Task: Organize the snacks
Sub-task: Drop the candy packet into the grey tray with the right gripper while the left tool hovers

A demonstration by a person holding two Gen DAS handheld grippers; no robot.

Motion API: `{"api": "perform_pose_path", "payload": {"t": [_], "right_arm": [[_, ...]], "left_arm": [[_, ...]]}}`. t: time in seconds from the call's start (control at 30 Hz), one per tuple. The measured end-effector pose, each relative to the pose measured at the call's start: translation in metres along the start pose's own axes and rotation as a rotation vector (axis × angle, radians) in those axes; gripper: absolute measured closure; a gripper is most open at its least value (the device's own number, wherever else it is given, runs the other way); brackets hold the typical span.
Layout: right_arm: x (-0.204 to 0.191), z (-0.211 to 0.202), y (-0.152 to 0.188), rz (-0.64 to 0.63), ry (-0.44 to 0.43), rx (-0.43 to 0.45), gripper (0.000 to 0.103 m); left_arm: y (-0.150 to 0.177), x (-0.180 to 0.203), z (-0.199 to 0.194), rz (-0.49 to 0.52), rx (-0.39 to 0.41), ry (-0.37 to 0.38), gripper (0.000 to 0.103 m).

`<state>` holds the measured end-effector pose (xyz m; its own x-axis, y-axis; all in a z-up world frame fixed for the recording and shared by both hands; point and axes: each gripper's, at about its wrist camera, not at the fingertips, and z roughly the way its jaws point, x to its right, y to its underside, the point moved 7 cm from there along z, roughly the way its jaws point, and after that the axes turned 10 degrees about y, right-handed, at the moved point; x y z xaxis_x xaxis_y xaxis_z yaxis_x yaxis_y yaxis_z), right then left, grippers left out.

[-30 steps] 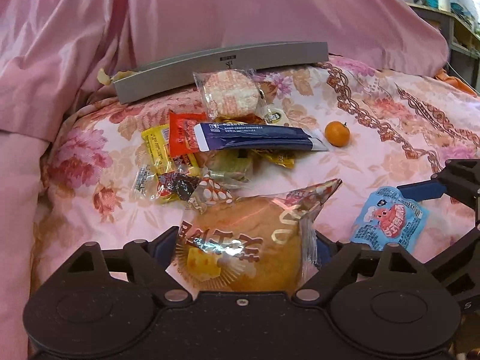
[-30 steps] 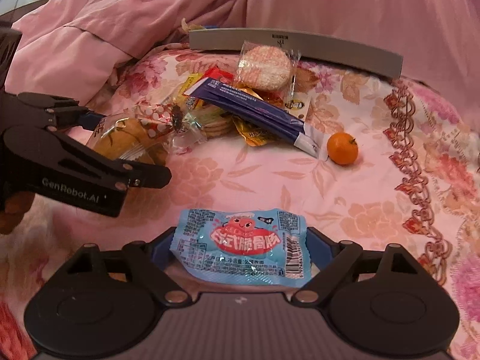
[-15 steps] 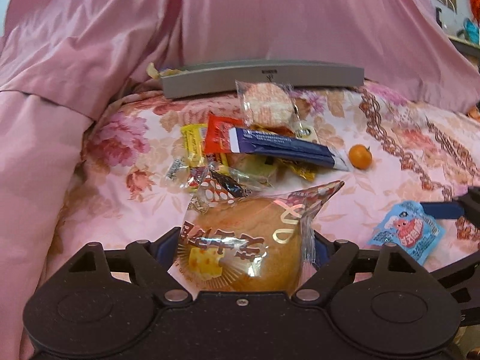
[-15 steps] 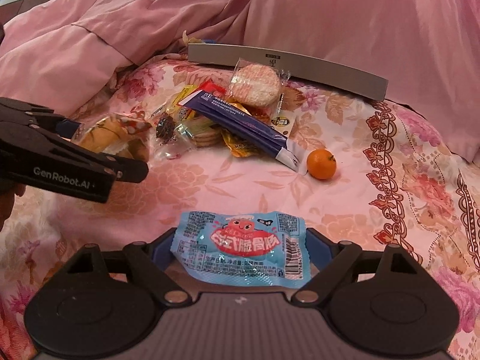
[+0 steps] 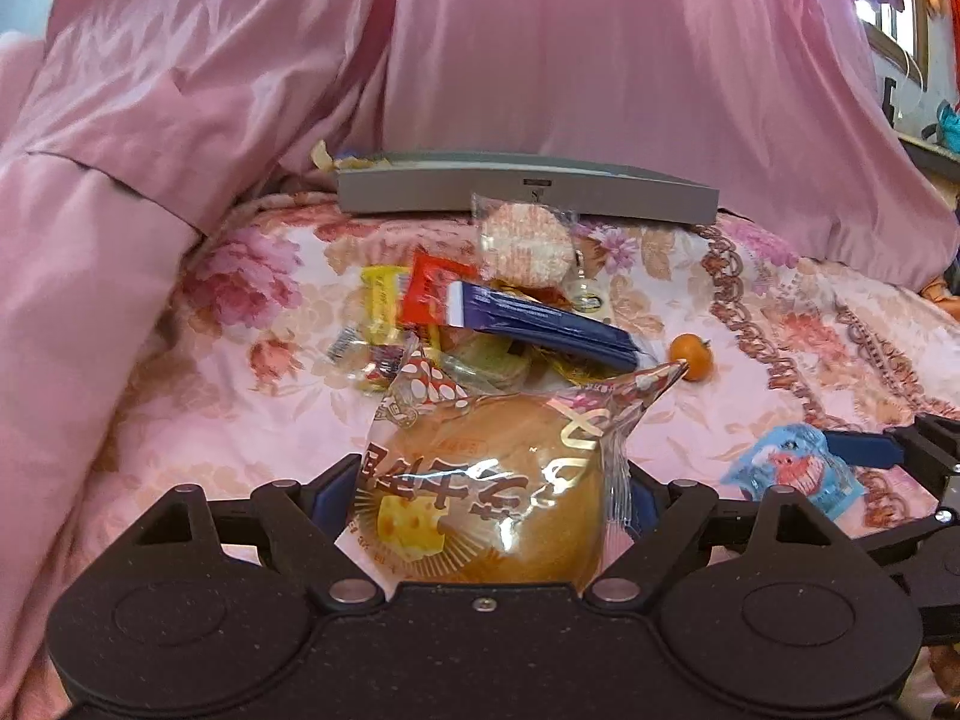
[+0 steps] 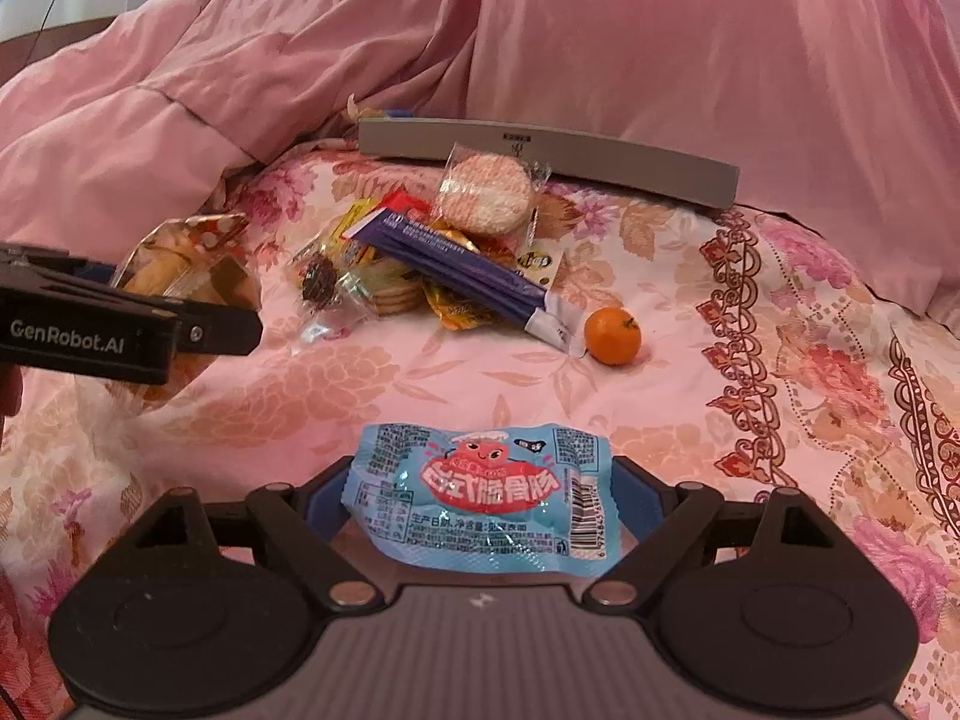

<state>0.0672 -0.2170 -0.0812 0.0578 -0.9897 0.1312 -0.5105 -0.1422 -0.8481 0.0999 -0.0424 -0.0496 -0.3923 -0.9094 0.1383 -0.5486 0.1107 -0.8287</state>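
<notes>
Both grippers have lifted back from the snack pile (image 6: pixel 444 264), each gripping a packet.

Left gripper (image 5: pixel 486 498) clamps a glossy wrapped bun (image 5: pixel 492 498); right gripper (image 6: pixel 480 510) clamps a crinkly blue packet (image 6: pixel 480 504), above the floral quilt (image 6: pixel 750 420), pink drapery (image 6: pixel 660 42) behind.
</notes>
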Motion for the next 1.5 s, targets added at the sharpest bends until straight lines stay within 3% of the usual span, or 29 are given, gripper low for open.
{"api": "perform_pose_path", "payload": {"t": [0.3,0.63,0.87,1.07,1.37,1.5], "right_arm": [[0.019,-0.002,-0.028,-0.049,0.025,0.067,0.013],[0.056,0.034,-0.124,-0.059,0.052,0.151,0.013],[0.076,0.093,-0.194,-0.015,0.098,0.201,0.013],[0.092,0.149,-0.218,0.019,0.144,0.167,0.012],[0.1,0.197,-0.217,0.071,0.149,0.11,0.012],[0.096,0.21,-0.213,0.07,0.133,0.084,0.011]], "left_arm": [[-0.035,0.007,0.014,-0.071,0.041,0.073,0.018],[-0.163,-0.01,0.053,-0.065,0.189,-0.028,0.017],[-0.234,-0.022,0.102,-0.072,0.245,-0.014,0.02],[-0.231,-0.043,0.146,-0.143,0.163,-0.014,0.02],[-0.214,-0.058,0.162,-0.126,0.133,-0.025,0.017],[-0.211,-0.057,0.162,-0.118,0.138,-0.019,0.01]]}}
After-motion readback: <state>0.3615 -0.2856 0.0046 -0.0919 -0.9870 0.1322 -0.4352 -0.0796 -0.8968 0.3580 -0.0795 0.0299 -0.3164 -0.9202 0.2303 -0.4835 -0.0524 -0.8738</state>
